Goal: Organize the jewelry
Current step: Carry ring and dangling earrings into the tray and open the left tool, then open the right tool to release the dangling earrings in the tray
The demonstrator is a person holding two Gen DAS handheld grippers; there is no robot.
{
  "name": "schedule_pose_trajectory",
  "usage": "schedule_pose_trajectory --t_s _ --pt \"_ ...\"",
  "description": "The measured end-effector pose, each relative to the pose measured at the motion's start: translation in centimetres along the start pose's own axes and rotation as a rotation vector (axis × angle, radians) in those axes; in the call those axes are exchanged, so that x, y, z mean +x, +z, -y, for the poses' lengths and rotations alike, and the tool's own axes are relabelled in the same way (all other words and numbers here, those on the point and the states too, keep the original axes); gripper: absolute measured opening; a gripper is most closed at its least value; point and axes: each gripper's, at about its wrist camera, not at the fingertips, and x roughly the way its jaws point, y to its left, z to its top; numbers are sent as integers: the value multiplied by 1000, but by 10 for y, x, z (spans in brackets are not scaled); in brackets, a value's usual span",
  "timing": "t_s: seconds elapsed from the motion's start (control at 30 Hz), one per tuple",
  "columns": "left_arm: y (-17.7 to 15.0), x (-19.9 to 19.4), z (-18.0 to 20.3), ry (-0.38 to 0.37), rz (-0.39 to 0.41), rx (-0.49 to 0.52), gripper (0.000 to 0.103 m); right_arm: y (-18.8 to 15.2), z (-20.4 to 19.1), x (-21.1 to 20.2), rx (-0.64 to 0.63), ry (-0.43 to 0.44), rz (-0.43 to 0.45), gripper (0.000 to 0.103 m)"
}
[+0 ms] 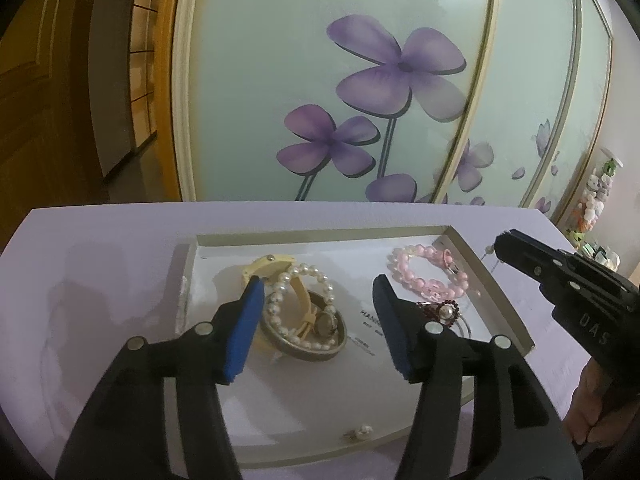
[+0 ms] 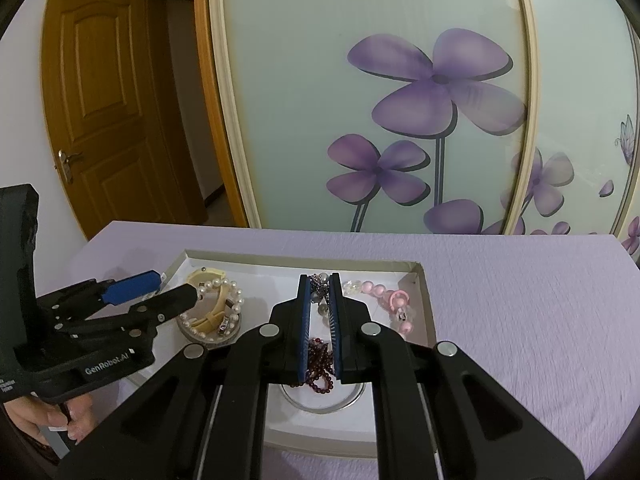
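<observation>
A white shallow tray [image 1: 496, 288] sits on the lilac table. In it lie a cream watch [image 1: 276, 266] with a pearl bracelet [image 1: 280, 304] over a metal bangle [image 1: 304, 350], a pink bead bracelet [image 1: 424, 268], a dark red bead piece with a pearl [image 1: 442, 312] and a small pearl earring [image 1: 360, 432]. My left gripper [image 1: 318, 292] is open above the tray, empty. My right gripper [image 2: 320, 296] is shut on a thin beaded chain with a pendant [image 2: 322, 300], held over the tray; dark red beads [image 2: 320, 364] and a clear ring [image 2: 324, 396] lie below it.
The lilac table [image 2: 520, 320] extends to the right of the tray [image 2: 424, 304]. A sliding wardrobe door with purple flowers [image 2: 432, 96] stands right behind the table. A wooden door [image 2: 104, 120] is at the left. Small toys [image 1: 596, 196] stand at the far right.
</observation>
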Motion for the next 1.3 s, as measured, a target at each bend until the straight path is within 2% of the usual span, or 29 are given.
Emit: schedule_pose_trajectory --t_s 0.33,1.0,1.03,1.07,1.1,1.13,1.17,1.23,1.3 --pt "6 -15 -13 35 43 -25 59 -4 -10 22 -14 8 -38 9" --pt "1 -14 -15 38 32 -30 59 -10 -8 30 1 -3 -52 11" --pt "1 -14 -15 37 32 -31 59 -9 -8 32 4 2 -51 13" --pt "2 -14 -15 38 32 -30 59 -9 -7 31 12 9 -47 25" --pt "1 -15 -16 37 32 -32 59 -8 -5 28 23 12 -37 46" --pt "2 -14 -15 38 31 -31 59 -8 -4 25 30 9 -19 54" --pt "1 -15 -15 36 31 -33 59 -7 -3 20 29 5 -2 59" --pt "-2 -20 -16 36 35 -38 63 -4 -2 14 30 1 10 59" --pt "-6 -26 -18 33 41 -45 66 -3 2 4 46 -1 25 66"
